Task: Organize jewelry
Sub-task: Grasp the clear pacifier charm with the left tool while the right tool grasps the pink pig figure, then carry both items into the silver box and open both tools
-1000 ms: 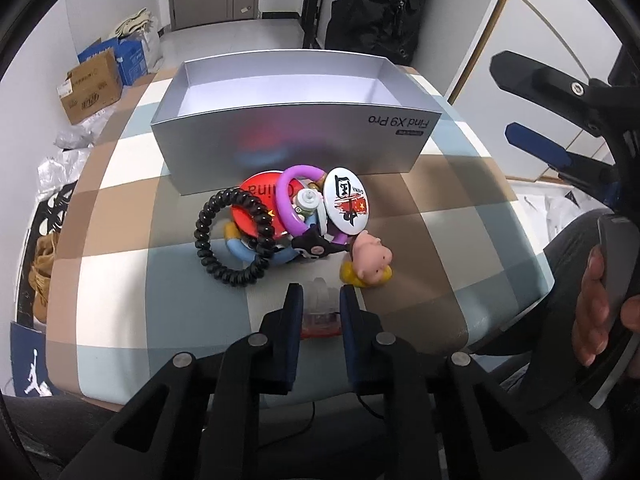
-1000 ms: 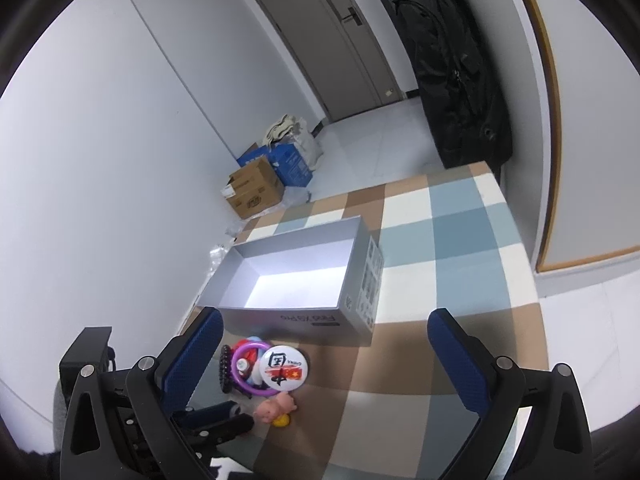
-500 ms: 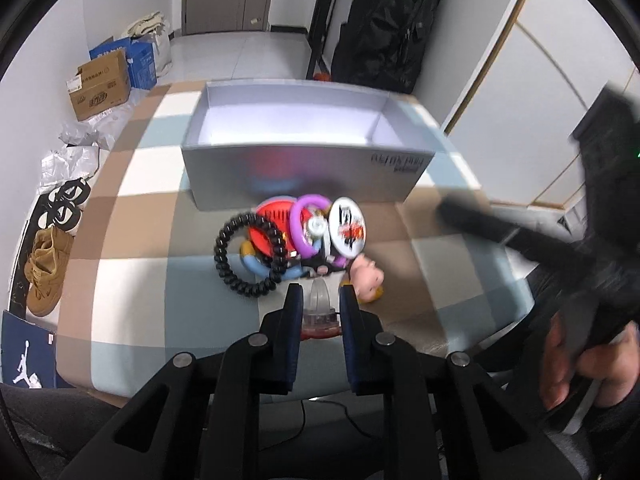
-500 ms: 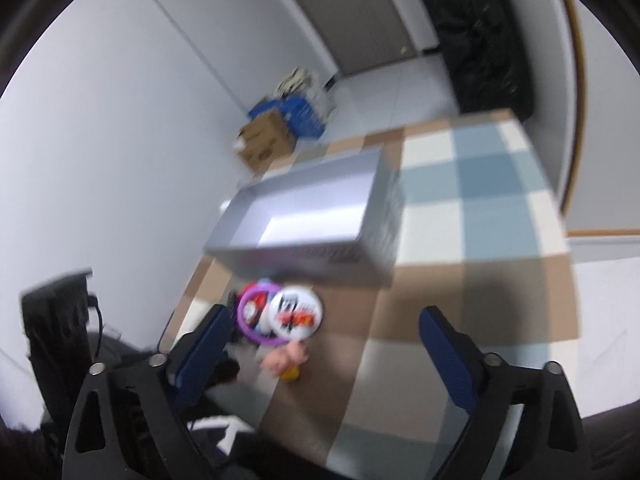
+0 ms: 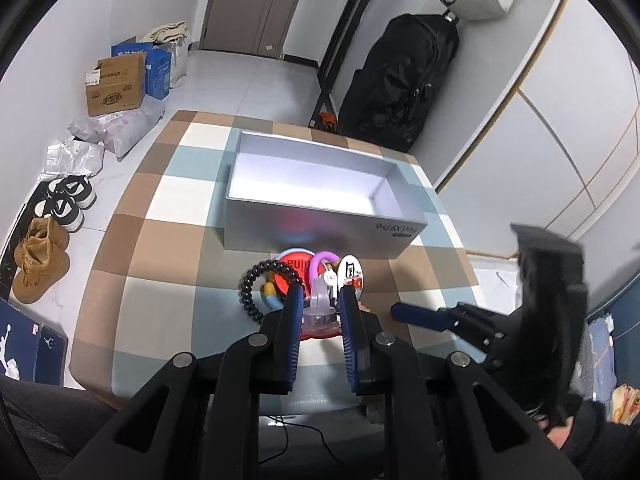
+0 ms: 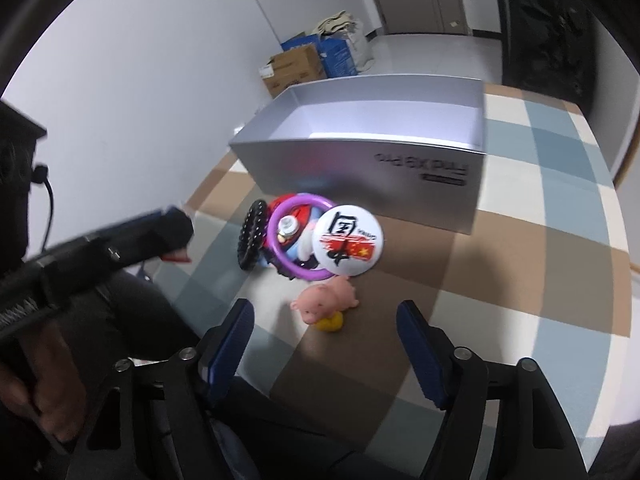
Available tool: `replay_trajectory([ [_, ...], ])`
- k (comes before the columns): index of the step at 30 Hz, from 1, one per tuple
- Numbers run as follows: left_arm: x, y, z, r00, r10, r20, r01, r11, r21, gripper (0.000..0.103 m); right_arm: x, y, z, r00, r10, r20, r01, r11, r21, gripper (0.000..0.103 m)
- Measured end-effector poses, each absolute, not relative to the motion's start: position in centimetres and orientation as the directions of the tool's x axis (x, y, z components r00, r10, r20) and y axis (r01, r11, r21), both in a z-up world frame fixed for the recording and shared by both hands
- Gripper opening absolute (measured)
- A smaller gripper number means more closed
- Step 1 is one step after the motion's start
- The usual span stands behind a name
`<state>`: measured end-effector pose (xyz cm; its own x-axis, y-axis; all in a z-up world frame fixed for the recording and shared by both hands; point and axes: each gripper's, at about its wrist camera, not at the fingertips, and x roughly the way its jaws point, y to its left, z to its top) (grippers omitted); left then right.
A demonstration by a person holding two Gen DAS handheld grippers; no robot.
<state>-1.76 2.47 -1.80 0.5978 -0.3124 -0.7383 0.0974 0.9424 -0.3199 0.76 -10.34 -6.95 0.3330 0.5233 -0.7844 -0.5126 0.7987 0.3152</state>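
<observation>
Left claw (image 5: 319,302) was clamped on a small clear plastic piece with a red base (image 5: 320,314), held up off the checked worktop (image 5: 160,292), just near of the trinket pile. Right claw (image 6: 326,322) was closing, still wide, nothing between its blue pads; it pointed down at the pink pig figure (image 6: 325,301), which lay on a yellow bit at the near edge of the pile, untouched. Pile sat just near of the silver box (image 6: 360,160), close to its near wall: black coil hair tie (image 6: 251,234) on the left, purple ring (image 6: 298,236) in the middle over a red disc, white round badge (image 6: 347,240) on the right and overlapping the ring. Box was open-topped, inside looked bare, standing mid-worktop with its printed side facing near. In the left wrist view the right claw came in from the right, blurred. Cardboard boxes (image 5: 114,86) and shoes (image 5: 38,256) on the floor far left, black bag (image 5: 400,80) against the far wall.
</observation>
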Motion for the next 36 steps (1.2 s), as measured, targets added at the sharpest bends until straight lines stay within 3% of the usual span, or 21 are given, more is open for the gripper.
replay_trajectory([
  [7, -1.3, 4.0, -1.6, 0.606, -0.332, -0.723, 0.073, 0.928, -0.365, 0.014, 0.9, -8.9, -7.4, 0.377, 0.462, -0.803, -0.522, 0.822, 0.227, 0.054],
  [9, -1.1, 4.3, -1.6, 0.609, -0.341, -0.716, 0.070, 0.922, -0.380, 0.014, 0.9, -8.7, -7.3, 0.389, 0.441, -0.809, -0.523, 0.828, 0.201, 0.038],
  [10, -1.0, 4.4, -1.5, 0.612, -0.343, -0.712, 0.068, 0.920, -0.385, 0.014, 0.9, -8.8, -7.4, 0.383, 0.445, -0.809, -0.524, 0.826, 0.206, 0.035],
  [18, 0.0, 5.0, -1.6, 0.617, -0.347, -0.706, 0.051, 0.913, -0.404, 0.014, 1.1, -10.0, -6.9, 0.367, 0.468, -0.804, -0.492, 0.831, 0.259, 0.035],
  [36, 5.8, 4.5, 0.8, 0.566, -0.332, -0.754, 0.029, 0.923, -0.385, 0.014, 4.9, -11.8, 1.5, 0.486, 0.565, -0.666, -0.458, 0.814, 0.357, 0.035],
])
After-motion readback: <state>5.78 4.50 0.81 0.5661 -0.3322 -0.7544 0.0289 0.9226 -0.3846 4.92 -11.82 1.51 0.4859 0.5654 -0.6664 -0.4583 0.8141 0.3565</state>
